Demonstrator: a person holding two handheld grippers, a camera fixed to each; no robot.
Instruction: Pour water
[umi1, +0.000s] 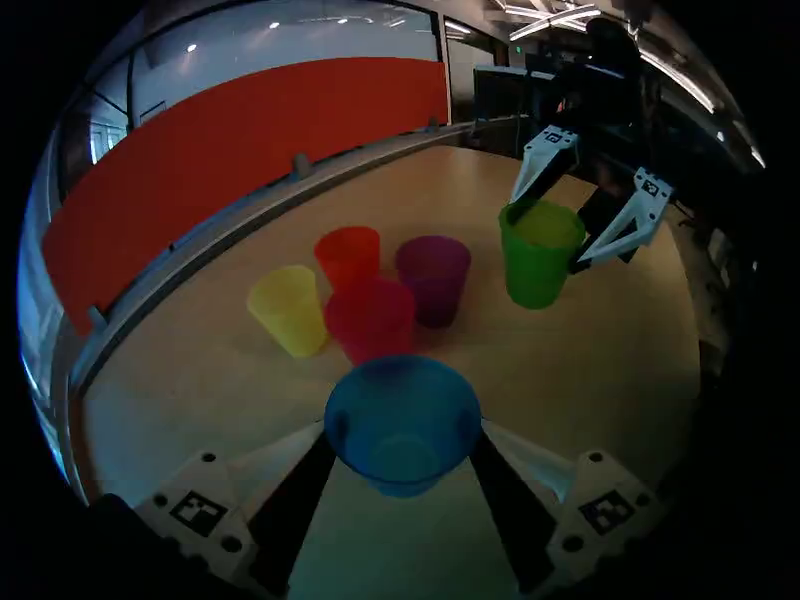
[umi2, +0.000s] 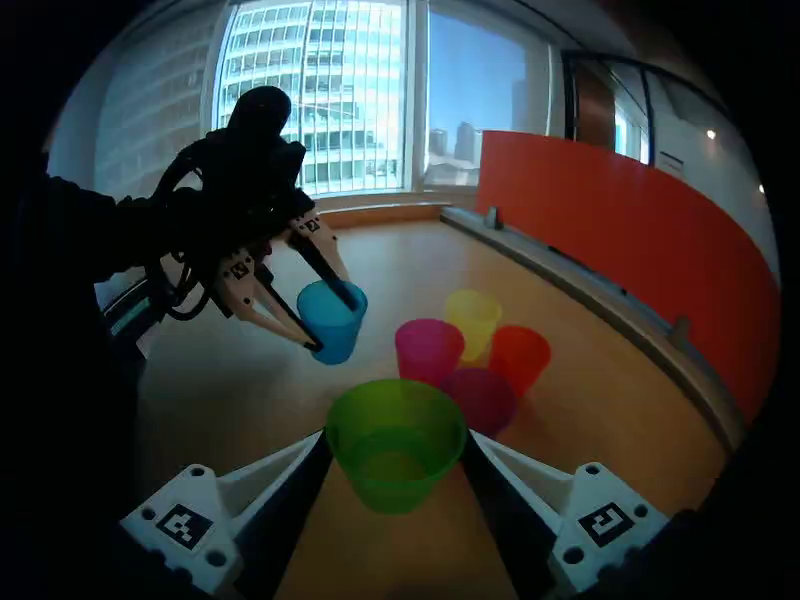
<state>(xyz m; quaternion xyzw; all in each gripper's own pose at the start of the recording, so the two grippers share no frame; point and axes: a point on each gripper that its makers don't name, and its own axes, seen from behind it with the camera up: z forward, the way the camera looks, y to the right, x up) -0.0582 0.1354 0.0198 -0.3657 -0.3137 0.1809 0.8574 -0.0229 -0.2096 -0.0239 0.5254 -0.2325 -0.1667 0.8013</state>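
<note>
Above a wooden surface (umi1: 600, 360), the left tongs (umi1: 403, 440) clamp an upright blue cup (umi1: 403, 400). Four other cups (umi1: 370, 315) stand just beyond. Farther off, ahead and to the right, the right tongs (umi2: 397, 445) grip an upright green cup (umi2: 395, 470), well apart from the blue.

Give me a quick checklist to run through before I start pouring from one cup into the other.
1. Left gripper shut on the blue cup: ok.
2. Right gripper shut on the green cup: ok.
3. Both held cups mouth up: ok.
4. Water in either held cup: cannot tell.
5. Held cups brought together for pouring: not ok, they are well apart.
6. Yellow cup, orange cup, pink cup and purple cup standing upright on the table: ok.
</note>
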